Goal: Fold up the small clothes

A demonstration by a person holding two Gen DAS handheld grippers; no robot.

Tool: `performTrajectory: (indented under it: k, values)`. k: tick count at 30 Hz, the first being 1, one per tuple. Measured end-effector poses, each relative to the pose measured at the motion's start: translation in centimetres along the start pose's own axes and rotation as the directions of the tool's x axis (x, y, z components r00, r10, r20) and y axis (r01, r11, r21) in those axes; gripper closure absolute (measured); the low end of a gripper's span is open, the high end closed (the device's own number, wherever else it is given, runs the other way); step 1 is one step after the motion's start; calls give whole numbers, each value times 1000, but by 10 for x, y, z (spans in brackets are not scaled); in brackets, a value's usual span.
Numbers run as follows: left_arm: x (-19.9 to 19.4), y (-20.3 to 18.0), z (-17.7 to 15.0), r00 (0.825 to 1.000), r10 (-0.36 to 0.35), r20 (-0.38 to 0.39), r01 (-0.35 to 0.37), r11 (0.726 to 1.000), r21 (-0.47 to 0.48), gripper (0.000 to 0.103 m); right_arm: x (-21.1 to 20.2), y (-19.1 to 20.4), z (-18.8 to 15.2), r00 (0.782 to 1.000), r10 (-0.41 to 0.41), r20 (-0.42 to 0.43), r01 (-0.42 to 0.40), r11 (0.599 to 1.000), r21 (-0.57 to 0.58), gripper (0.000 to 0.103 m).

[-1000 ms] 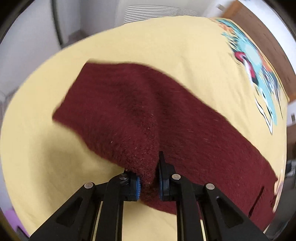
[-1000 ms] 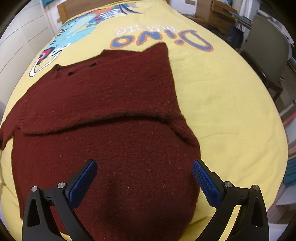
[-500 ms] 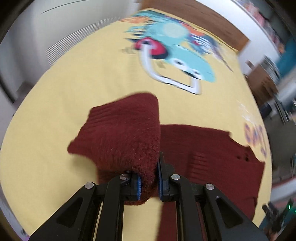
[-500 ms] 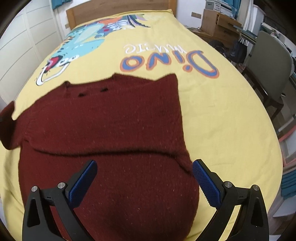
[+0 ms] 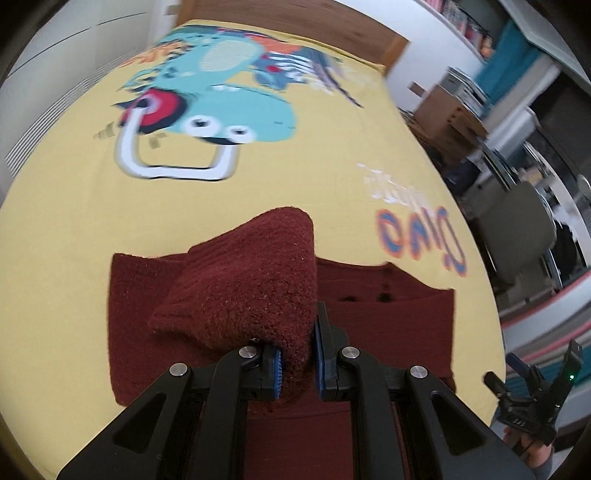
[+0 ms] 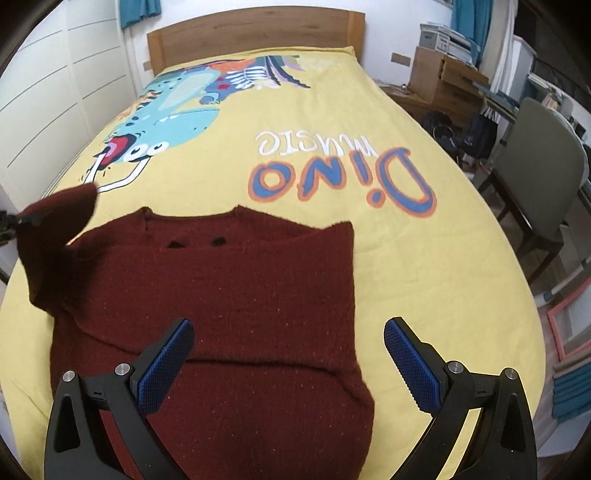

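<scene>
A dark red knitted sweater point(image 6: 229, 295) lies flat on the yellow bedspread point(image 6: 424, 258), its right sleeve folded across the body. My left gripper point(image 5: 297, 363) is shut on the sweater's left sleeve point(image 5: 255, 280) and holds it lifted above the sweater body point(image 5: 388, 317). In the right wrist view the lifted sleeve point(image 6: 55, 236) hangs at the far left. My right gripper point(image 6: 288, 363) is open and empty, hovering above the sweater's lower part. In the left wrist view the right gripper point(image 5: 532, 391) shows at the lower right edge.
The bedspread carries a dinosaur print point(image 6: 177, 110) and "Dino" lettering point(image 6: 343, 177). A wooden headboard point(image 6: 255, 33) is at the far end. A grey chair point(image 6: 543, 170) and a wooden cabinet point(image 6: 443, 81) stand to the right of the bed. White wardrobe doors point(image 6: 48, 92) are on the left.
My left gripper has carried the sleeve up and inward over the sweater body. My right gripper has pulled back and risen, still open.
</scene>
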State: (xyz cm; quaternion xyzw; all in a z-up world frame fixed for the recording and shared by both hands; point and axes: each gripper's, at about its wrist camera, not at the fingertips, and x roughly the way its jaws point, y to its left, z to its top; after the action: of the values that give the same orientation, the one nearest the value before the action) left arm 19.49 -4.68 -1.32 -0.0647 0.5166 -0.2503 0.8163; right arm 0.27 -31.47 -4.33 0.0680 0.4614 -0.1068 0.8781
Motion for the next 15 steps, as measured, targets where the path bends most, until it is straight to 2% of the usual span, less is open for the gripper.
performTrajectory:
  k: [3,7,11,15]
  values:
    - [23,-32,-3,1000,-17,-24,18,999,37,92,2,-1,-3,1000,2,-5,-2,1000,1,1]
    - [62,-55,-20,996,5,-85,-1,998,58,92,12,-9,-14,999,5,-42,-4,1000,21,1]
    - [92,-59,-45,990,55,-127,-45,996,83,92,18,-15,-26,998,6,-68,-4,1000,23,1]
    - [110,-57,-62,983,124,-135,-109,987,115,92,23,-24,-36,996,10,-85,-6,999,40,1]
